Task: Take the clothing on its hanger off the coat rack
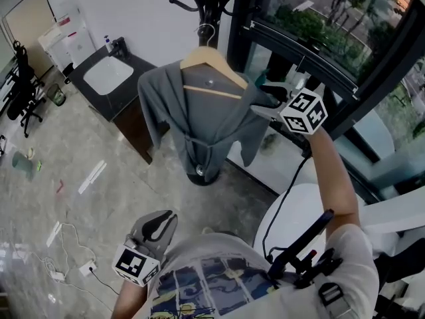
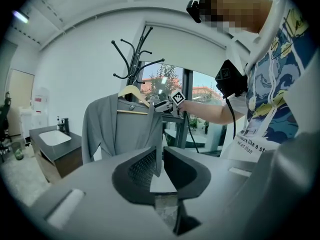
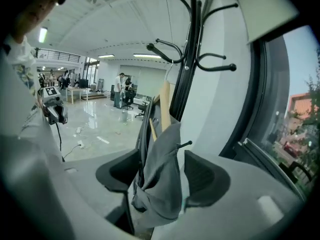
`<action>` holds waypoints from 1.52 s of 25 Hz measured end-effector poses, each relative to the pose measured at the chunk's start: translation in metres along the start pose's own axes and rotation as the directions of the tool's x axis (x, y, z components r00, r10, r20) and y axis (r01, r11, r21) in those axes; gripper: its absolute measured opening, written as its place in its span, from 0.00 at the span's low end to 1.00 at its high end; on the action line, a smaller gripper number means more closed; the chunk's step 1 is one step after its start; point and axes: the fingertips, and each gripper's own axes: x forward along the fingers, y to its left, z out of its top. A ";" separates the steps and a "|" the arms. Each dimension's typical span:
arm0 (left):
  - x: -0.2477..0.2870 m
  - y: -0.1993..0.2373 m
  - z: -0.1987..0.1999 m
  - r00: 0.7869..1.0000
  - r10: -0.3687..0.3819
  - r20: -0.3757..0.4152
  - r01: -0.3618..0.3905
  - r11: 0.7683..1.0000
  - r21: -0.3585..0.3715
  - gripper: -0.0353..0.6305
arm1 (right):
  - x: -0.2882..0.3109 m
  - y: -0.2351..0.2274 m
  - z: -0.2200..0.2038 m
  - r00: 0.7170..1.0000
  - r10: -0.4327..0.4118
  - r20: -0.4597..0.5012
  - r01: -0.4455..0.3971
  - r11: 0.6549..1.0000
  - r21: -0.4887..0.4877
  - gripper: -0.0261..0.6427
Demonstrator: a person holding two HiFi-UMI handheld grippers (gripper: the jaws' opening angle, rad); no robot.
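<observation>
The coat rack (image 1: 211,5) stands at the top centre of the head view. The grey garment (image 1: 199,121) hangs from it on a wooden hanger (image 1: 212,62), whose hook (image 1: 207,32) is over one of the rack's arms.

The right tool (image 1: 264,100) is at the garment's right shoulder with its jaws spread wide. The hanger's end and bunched cloth stand between them, unpinched. To do this step well, I judge it should close on cloth and wood together, then lift until the hook clears the arm before drawing away.

The left tool (image 1: 159,226) is low in the frame, well apart from the garment. Its jaws are nearly pressed together on nothing.

At upper left, a white sink (image 1: 106,75) is set in a dark surface, and nothing shows inside it.
</observation>
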 end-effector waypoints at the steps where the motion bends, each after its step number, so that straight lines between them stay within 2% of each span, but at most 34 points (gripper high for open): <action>1: 0.003 0.002 -0.001 1.000 0.005 -0.001 -0.005 1.000 -0.003 0.13 | 0.006 -0.004 -0.001 0.999 0.040 -0.011 -0.039 0.999 0.010 0.45; 4: 0.011 0.009 0.001 1.000 0.027 -0.015 -0.027 1.000 -0.008 0.13 | 0.023 -0.002 0.000 0.984 0.176 -0.025 -0.175 0.984 0.037 0.47; 8: 0.015 0.014 0.000 0.998 0.051 -0.024 -0.052 0.999 -0.016 0.12 | 0.042 0.011 0.006 0.939 0.344 -0.030 -0.341 0.937 0.072 0.47; 15: 0.015 0.020 -0.002 0.995 0.097 -0.036 -0.098 0.995 -0.033 0.11 | 0.068 0.017 0.017 0.895 0.445 -0.035 -0.441 0.894 0.081 0.46; 17: 0.014 0.022 -0.005 0.994 0.107 -0.039 -0.108 0.993 -0.038 0.11 | 0.071 0.021 0.019 0.887 0.460 -0.041 -0.457 0.887 0.069 0.36; 19: 0.014 0.024 -0.010 0.993 0.110 -0.039 -0.112 0.993 -0.044 0.11 | 0.073 0.022 0.020 0.888 0.458 -0.050 -0.455 0.889 0.057 0.23; 21: 0.014 0.024 -0.009 0.993 0.114 -0.042 -0.116 0.992 -0.048 0.10 | 0.073 0.018 0.021 0.903 0.427 -0.049 -0.425 0.904 0.043 0.08; 22: 0.014 0.023 -0.008 0.992 0.116 -0.044 -0.118 0.992 -0.049 0.10 | 0.073 0.016 0.023 0.910 0.411 -0.043 -0.410 0.911 0.036 0.05; 30: 0.011 0.018 -0.010 0.993 0.107 -0.054 -0.110 0.993 -0.044 0.10 | 0.066 0.015 0.030 0.946 0.323 -0.019 -0.322 0.946 0.046 0.04; 38: -0.004 0.013 -0.020 0.992 0.112 -0.050 -0.114 0.992 -0.048 0.10 | 0.051 0.013 0.036 0.956 0.289 -0.044 -0.286 0.957 0.050 0.04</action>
